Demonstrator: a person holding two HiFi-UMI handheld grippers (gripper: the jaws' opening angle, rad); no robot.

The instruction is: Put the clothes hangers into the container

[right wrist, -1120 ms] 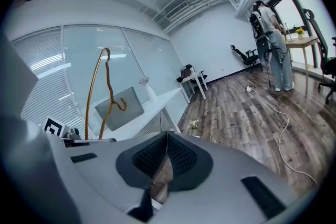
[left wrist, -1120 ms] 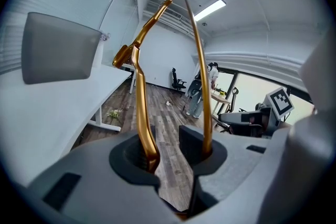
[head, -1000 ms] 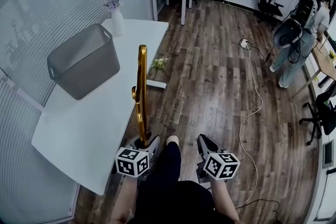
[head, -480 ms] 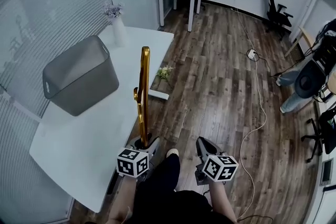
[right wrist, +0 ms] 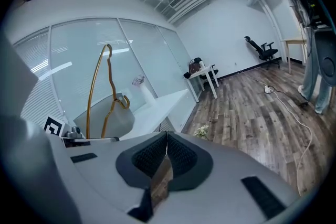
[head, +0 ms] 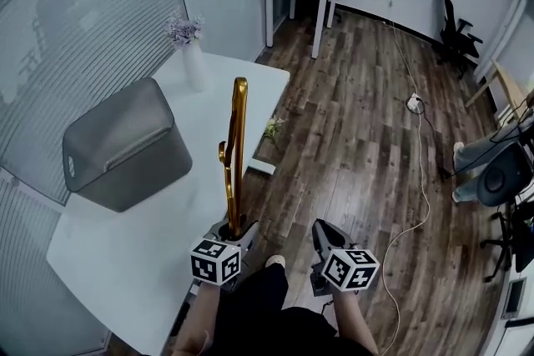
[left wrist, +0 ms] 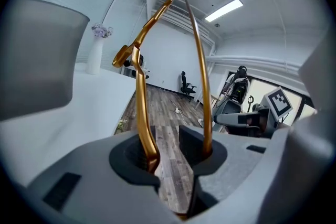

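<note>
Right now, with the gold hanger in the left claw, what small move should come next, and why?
Probably carry the left claw forward and left, toward the grey container. It is clamped on the gold hanger, which stands upright and apart from the container.

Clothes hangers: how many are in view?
1. The gold hanger stands upright in the left claw; the inside of the grey container is hidden, so more may lie there.
</note>
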